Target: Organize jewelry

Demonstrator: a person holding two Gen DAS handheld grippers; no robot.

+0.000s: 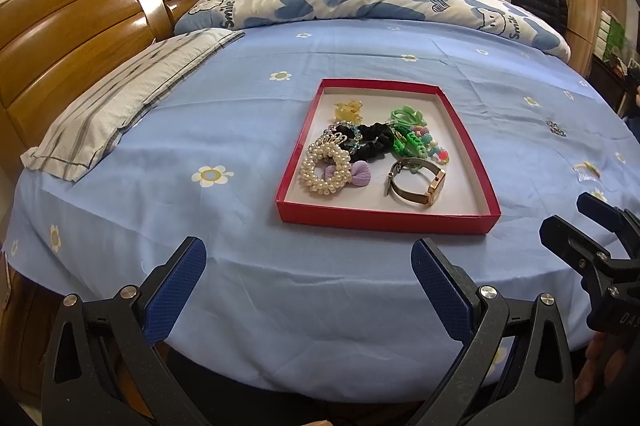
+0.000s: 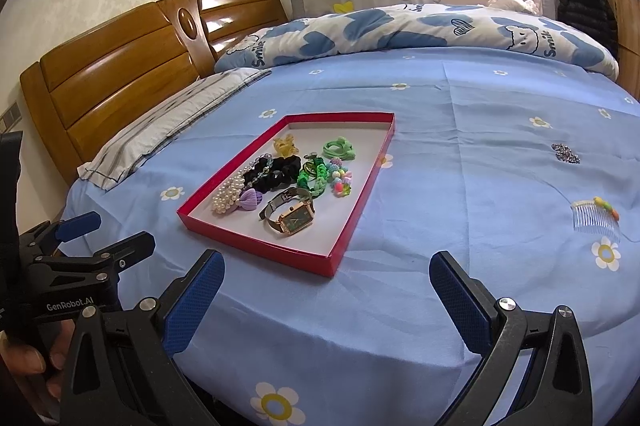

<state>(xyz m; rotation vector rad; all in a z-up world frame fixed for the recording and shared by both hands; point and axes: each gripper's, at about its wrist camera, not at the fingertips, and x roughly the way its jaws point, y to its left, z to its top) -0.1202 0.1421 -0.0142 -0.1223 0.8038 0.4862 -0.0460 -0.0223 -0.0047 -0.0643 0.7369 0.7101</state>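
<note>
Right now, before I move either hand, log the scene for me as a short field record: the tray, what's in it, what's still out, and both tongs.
tray: red tray, shallow, open, on the blue bedsheet
in tray: pearl scrunchie, black scrunchie, watch, green hair ties, yellow claw clip, bead items
outside tray: hair comb and sparkly clip, both on the sheet to the tray's right
left tongs: open, empty, near the bed's edge
right tongs: open, empty, short of the tray

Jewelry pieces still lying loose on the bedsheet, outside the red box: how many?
2: a sparkly clip far right of the red box, and a clear comb nearer the right gripper. Others may be out of view.
</note>
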